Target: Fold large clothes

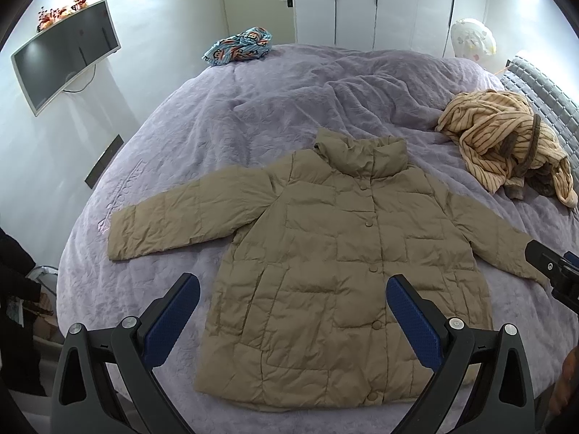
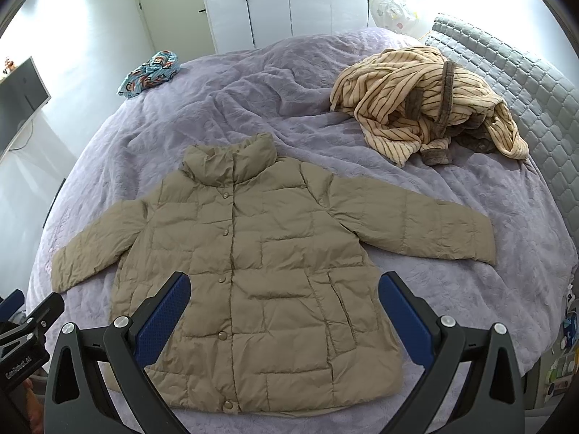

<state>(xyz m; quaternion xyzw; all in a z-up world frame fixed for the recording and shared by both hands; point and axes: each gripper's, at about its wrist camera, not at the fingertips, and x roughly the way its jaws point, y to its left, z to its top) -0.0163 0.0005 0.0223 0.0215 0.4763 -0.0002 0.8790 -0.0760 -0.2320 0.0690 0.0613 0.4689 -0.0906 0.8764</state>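
- Nearest each camera, the left gripper (image 1: 293,291) and the right gripper (image 2: 284,289) both hang above the hem of the jacket, fingers spread wide with nothing between them.
- Each gripper also shows at the edge of the other's view: the right one at the far right of the left wrist view, the left one at the lower left of the right wrist view.
- Beneath them the jacket (image 1: 325,271) lies flat and face up on the bed (image 1: 253,108), snaps done up down the front, collar pointing away, both sleeves spread out to the sides.
- Past the jacket's right sleeve, well apart from it, a striped robe (image 2: 427,108) sits in a crumpled heap near the grey quilted headboard (image 2: 524,83).
- At the far left corner of the bed lies a small blue patterned bundle (image 1: 239,45), perhaps a child's garment; too small to tell.
- Farther back stand white wardrobe doors (image 2: 271,0) and a balloon (image 2: 392,11).
- On the left wall hangs a TV (image 1: 65,58).
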